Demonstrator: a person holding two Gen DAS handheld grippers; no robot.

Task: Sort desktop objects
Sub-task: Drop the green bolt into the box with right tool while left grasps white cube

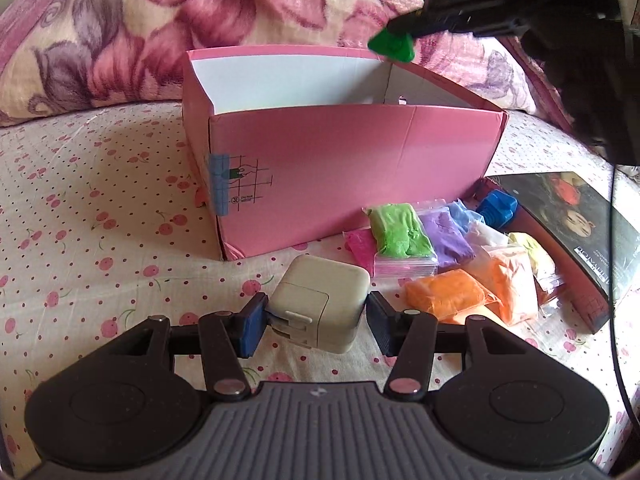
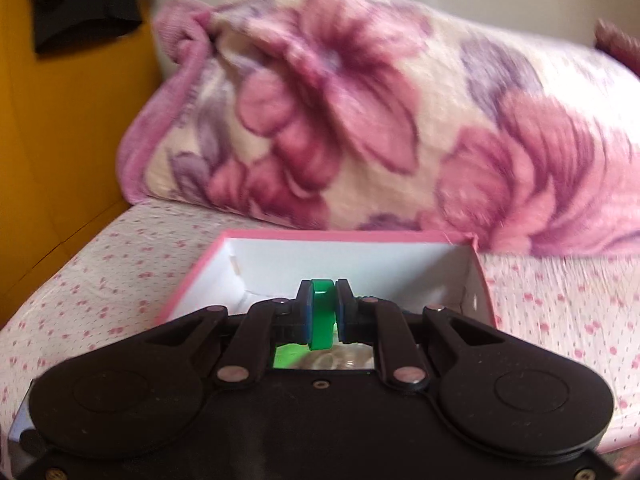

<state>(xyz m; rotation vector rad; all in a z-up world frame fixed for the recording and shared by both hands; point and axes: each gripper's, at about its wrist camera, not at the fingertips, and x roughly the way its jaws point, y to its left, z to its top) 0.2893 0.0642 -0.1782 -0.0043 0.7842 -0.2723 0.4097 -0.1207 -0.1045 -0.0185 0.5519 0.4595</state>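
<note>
A pink open box (image 1: 344,168) with a white inside stands on the bed. My right gripper (image 2: 322,312) is shut on a small green plastic piece (image 2: 321,314) and holds it above the box (image 2: 192,284); in the left wrist view the green piece (image 1: 392,46) hangs over the box's far right corner. My left gripper (image 1: 316,320) sits low on the bed with its jaws on either side of a white power adapter (image 1: 320,304); the left pad touches it, the right pad stands a little apart. Several bags of coloured clay (image 1: 440,256) lie right of the adapter.
A blue plastic piece (image 1: 496,208) and a dark book (image 1: 568,232) lie at the right of the clay bags. A rolled floral blanket (image 2: 380,112) lies behind the box. The bed sheet (image 1: 100,220) has a cherry print. A yellow wall (image 2: 60,140) stands at the left.
</note>
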